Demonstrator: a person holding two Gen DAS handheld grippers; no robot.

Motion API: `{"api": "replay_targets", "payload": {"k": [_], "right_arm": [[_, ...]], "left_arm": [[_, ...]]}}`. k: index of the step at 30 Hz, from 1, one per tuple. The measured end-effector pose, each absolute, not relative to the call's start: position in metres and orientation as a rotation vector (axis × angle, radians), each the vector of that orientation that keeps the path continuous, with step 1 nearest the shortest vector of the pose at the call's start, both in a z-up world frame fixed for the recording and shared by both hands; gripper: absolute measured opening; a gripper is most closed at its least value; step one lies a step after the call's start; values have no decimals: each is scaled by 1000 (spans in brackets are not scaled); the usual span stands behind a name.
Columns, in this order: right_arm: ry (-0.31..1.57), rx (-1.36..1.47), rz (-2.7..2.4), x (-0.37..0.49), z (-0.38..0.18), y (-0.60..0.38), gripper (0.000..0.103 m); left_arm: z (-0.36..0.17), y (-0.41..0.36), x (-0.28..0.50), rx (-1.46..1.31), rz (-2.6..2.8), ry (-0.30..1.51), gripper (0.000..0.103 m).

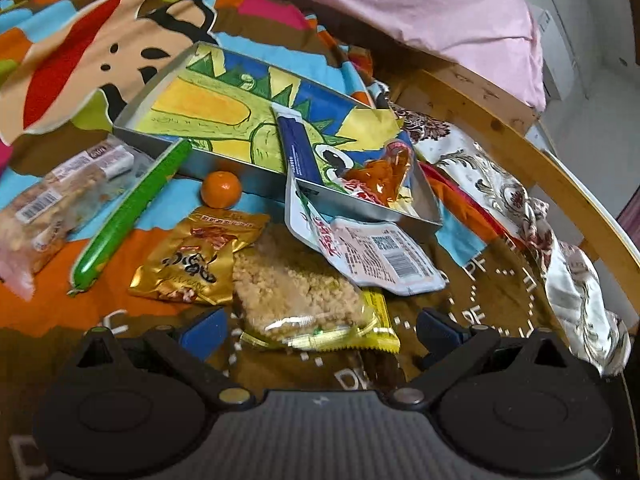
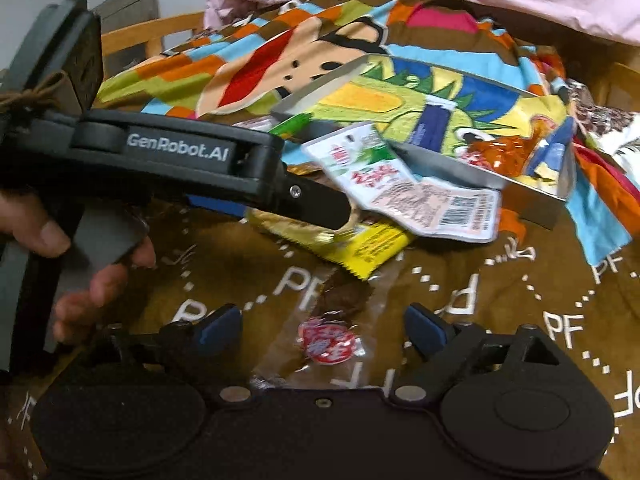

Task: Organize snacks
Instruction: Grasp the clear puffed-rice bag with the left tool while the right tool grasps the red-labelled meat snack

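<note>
A shallow metal tray (image 1: 256, 176) with a dinosaur picture lies on a colourful blanket; it holds a blue tube (image 1: 298, 148) and an orange packet (image 1: 380, 180). A white pouch (image 1: 372, 252) hangs over its front rim. My left gripper (image 1: 320, 330) is open around a clear rice-crisp packet (image 1: 296, 292) with a yellow end. My right gripper (image 2: 322, 332) is open over a clear packet with a red label (image 2: 328, 344). The left gripper also shows in the right wrist view (image 2: 320, 208), over the yellow-ended packet (image 2: 368, 248).
Left of the tray lie a gold packet (image 1: 196, 256), a small orange (image 1: 221, 189), a green sausage stick (image 1: 132, 212) and a bag of wrapped snacks (image 1: 60, 196). A wooden bed rail (image 1: 520, 160) and a pink quilt (image 1: 400, 0) border the right and back.
</note>
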State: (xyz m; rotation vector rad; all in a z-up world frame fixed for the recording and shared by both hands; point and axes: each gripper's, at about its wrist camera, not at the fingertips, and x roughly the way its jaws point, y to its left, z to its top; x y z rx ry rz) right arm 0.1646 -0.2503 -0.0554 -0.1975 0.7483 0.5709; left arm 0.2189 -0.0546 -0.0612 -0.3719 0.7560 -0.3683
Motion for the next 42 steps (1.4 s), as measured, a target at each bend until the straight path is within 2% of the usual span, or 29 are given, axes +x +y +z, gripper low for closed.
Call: {"api": "replay_targets", "payload": {"k": [3, 11, 14, 17, 19, 21, 24, 31, 34, 35, 36, 37, 41, 42], "right_arm": [[745, -195, 548, 168, -58, -253, 80], [745, -195, 546, 171, -64, -249, 80], [751, -200, 541, 172, -64, -249, 76], [759, -272, 520, 169, -62, -243, 70], [760, -304, 514, 167, -62, -241, 67], [761, -322, 521, 166, -62, -240, 60], [766, -331, 532, 165, -61, -240, 54], [787, -308, 544, 161, -55, -247, 49], [799, -286, 545, 157, -52, -251, 48], [798, -279, 539, 156, -53, -252, 51], [807, -272, 528, 157, -54, -252, 62], [815, -261, 529, 157, -55, -253, 66], [809, -254, 534, 156, -56, -252, 70], [809, -245, 537, 157, -56, -252, 72]], "left_arm": [[-64, -56, 231, -390, -324, 780, 102], [-68, -63, 248, -371, -276, 805, 102], [-69, -71, 246, -305, -275, 796, 102], [-68, -76, 242, -262, -257, 789, 96], [-66, -75, 238, -267, -246, 785, 87], [-65, -73, 234, -272, -242, 779, 83], [-65, -71, 227, -280, -240, 774, 82], [-61, -65, 206, -275, -257, 783, 81], [-58, -58, 191, -297, -256, 793, 81], [-58, -55, 186, -307, -254, 798, 81], [-58, -53, 181, -315, -245, 802, 81], [-58, -52, 178, -316, -233, 805, 82], [-58, -58, 177, -299, -203, 815, 84], [-57, -59, 178, -300, -202, 813, 88]]}}
